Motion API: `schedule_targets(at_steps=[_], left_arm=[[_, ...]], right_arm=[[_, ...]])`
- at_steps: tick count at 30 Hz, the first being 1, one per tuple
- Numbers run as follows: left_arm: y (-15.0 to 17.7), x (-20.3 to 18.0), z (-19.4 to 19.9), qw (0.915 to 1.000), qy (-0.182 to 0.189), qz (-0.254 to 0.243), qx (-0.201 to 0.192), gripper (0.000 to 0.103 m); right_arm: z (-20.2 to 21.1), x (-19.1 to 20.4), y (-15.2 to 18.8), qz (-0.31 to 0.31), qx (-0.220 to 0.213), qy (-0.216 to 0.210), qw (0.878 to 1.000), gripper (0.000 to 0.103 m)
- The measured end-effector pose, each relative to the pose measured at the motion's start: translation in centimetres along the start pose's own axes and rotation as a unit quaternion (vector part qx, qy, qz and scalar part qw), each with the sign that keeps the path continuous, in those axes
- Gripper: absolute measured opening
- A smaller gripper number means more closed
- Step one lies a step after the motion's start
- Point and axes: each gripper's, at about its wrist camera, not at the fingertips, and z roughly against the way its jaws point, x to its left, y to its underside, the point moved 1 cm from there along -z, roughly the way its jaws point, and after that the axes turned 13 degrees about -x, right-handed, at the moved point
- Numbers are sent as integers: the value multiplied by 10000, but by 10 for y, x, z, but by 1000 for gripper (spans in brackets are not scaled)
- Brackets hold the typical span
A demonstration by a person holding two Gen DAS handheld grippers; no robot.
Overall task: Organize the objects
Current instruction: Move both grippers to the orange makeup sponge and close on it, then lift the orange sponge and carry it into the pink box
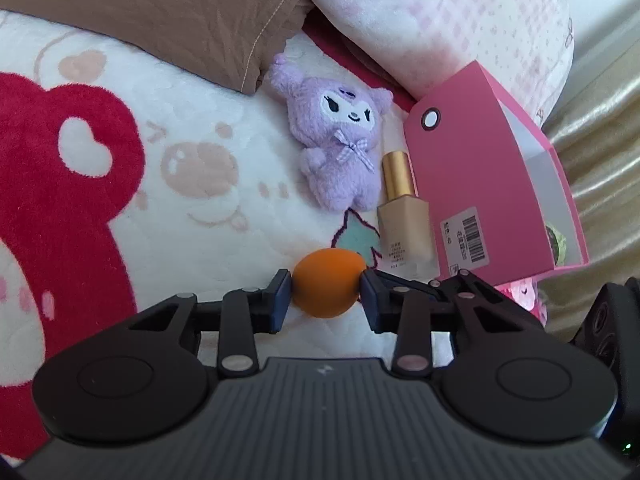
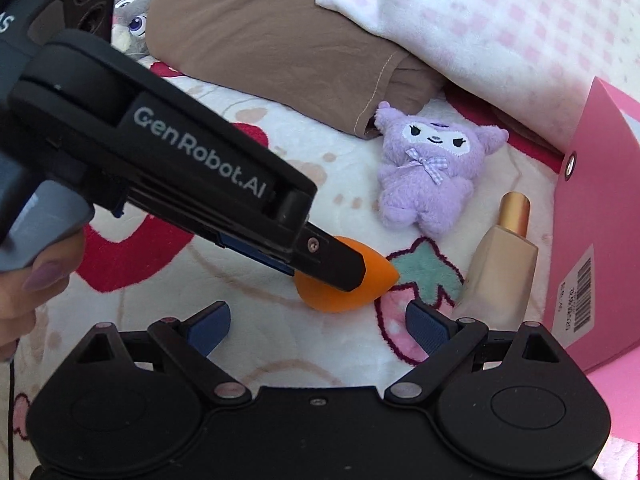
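Observation:
My left gripper (image 1: 326,292) is shut on an orange makeup sponge (image 1: 327,286), low over the white blanket. In the right wrist view the sponge (image 2: 348,286) shows under the left gripper's fingers (image 2: 340,264). My right gripper (image 2: 318,326) is open and empty, just behind the sponge. A purple plush toy (image 1: 340,144) lies beyond it, also in the right wrist view (image 2: 434,170). A beige bottle with a gold cap (image 1: 402,216) lies next to an open pink box (image 1: 488,184); the bottle (image 2: 502,264) and box (image 2: 600,220) stand right of my right gripper.
A brown pillow (image 1: 172,12) and a pink-checked white pillow (image 1: 448,20) lie at the back. The blanket (image 1: 200,240) carries red bear and strawberry prints. A grey plush (image 2: 132,24) peeks out at top left. Gold fabric (image 1: 600,140) lies right of the box.

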Motion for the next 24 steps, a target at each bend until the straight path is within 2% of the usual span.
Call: schedule_targets(at_steps=[3, 7, 8, 9, 11, 12, 14, 18, 24], left_arm=[[-3, 1, -1, 9999, -82, -97, -13, 34], [-3, 11, -2, 9997, 61, 240, 54, 32], [-3, 12, -2, 9996, 84, 253, 41, 32], [-3, 12, -1, 9997, 93, 224, 41, 32], [-3, 10, 0, 9997, 143, 191, 43, 32], [-2, 9, 1, 9995, 245, 165, 82, 32], [-5, 7, 5, 9990, 401, 153, 81, 30], [-11, 11, 18, 9966, 630, 512, 164, 29], [-14, -23, 53, 9980, 623, -41, 107, 29]], right_arm=[[-3, -2, 1, -82, -105, 56, 9999, 96], [-6, -2, 4, -44, -174, 48, 9998, 96], [-6, -2, 4, -62, -220, 70, 9997, 93], [-5, -2, 4, -90, -268, 109, 9995, 89], [-2, -4, 1, -164, -324, 240, 9991, 68], [-1, -5, -1, -173, -299, 274, 9990, 61], [2, -4, -4, -125, -257, 314, 9991, 52], [20, 1, -10, -99, -348, 320, 9988, 51], [50, 14, -21, 44, -538, 347, 9979, 51]])
